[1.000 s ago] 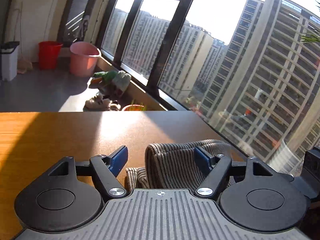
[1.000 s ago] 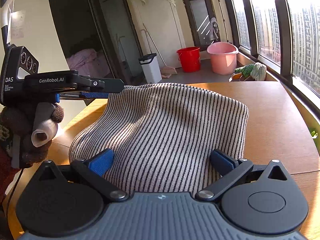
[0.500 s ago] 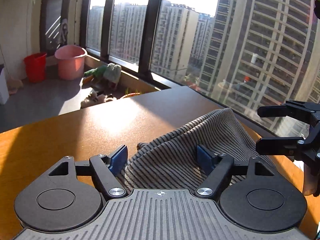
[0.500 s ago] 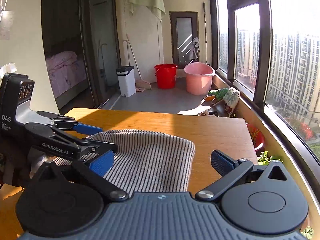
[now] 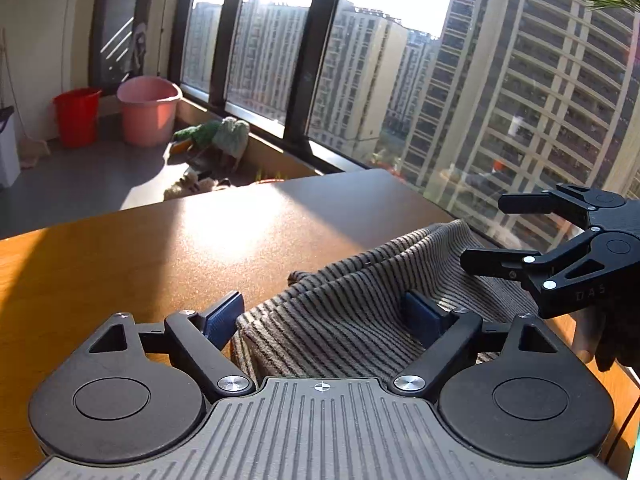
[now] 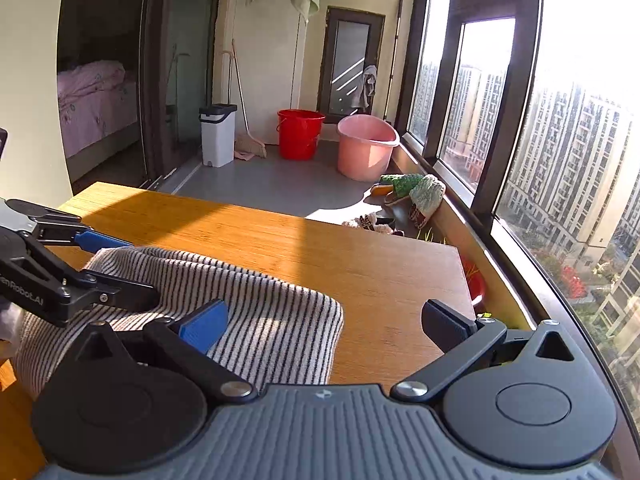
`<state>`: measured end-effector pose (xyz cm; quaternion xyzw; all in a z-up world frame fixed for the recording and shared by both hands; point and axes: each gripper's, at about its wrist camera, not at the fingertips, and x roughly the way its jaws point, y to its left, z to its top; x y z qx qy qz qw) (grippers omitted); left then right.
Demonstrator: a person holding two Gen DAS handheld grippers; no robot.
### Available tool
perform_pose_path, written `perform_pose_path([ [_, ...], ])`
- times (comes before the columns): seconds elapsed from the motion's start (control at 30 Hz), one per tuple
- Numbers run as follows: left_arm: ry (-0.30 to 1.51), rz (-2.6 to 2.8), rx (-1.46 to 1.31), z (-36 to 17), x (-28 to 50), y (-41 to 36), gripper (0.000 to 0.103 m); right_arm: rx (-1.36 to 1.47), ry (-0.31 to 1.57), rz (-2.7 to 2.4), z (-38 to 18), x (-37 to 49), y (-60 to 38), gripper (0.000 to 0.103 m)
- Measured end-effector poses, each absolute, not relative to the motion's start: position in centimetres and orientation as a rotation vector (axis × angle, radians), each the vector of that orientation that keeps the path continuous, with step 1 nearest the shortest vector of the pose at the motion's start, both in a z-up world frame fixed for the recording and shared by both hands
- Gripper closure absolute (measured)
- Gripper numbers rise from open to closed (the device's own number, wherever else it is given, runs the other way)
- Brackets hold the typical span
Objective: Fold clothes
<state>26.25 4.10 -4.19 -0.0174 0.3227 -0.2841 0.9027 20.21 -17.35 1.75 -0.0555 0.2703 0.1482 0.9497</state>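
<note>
A striped grey-and-dark garment (image 5: 352, 304) lies bunched on the wooden table (image 5: 160, 248); it also shows in the right wrist view (image 6: 256, 312). My left gripper (image 5: 324, 316) is open, its fingers on either side of the cloth's near part, not closed on it. My right gripper (image 6: 324, 324) is open, its left finger over the cloth and its right finger over bare table (image 6: 360, 264). The right gripper also shows at the right of the left wrist view (image 5: 488, 236), open above the cloth's far end. The left gripper shows at the left of the right wrist view (image 6: 116, 268), open.
The table's right edge runs along a large window (image 6: 520, 160). On the floor beyond stand a red bucket (image 6: 300, 134), a pink tub (image 6: 366, 152) and a white bin (image 6: 217, 134). Slippers and cloths (image 6: 412, 192) lie by the window sill.
The cloth was held up and spread a second ago; it now lies lower and bunched on the table. Both grippers have drawn back and the right one has swung right.
</note>
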Motion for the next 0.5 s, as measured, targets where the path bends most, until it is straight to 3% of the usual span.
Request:
perform_pose_path([
  [0.1, 0.697, -0.588, -0.1, -4.6, 26.8, 4.6, 0.008, 0.062, 0.575, 0.477, 2.0, 16.9, -18.2, 0.0],
  [0.17, 0.715, -0.587, -0.128, -4.8, 27.1, 4.8, 0.007, -0.092, 0.661, 0.433, -0.1, 16.1, -16.1, 0.0],
  [0.27, 0.742, -0.572, -0.145, -4.8, 26.7, 5.2, 0.008, -0.072, 0.651, 0.491, -1.4, 16.3, -16.8, 0.0],
  [0.5, 0.841, -0.588, -0.193, -4.3, 24.8, 6.4, 0.013, -0.315, 0.552, 0.334, 0.2, 17.9, -17.1, 0.0],
])
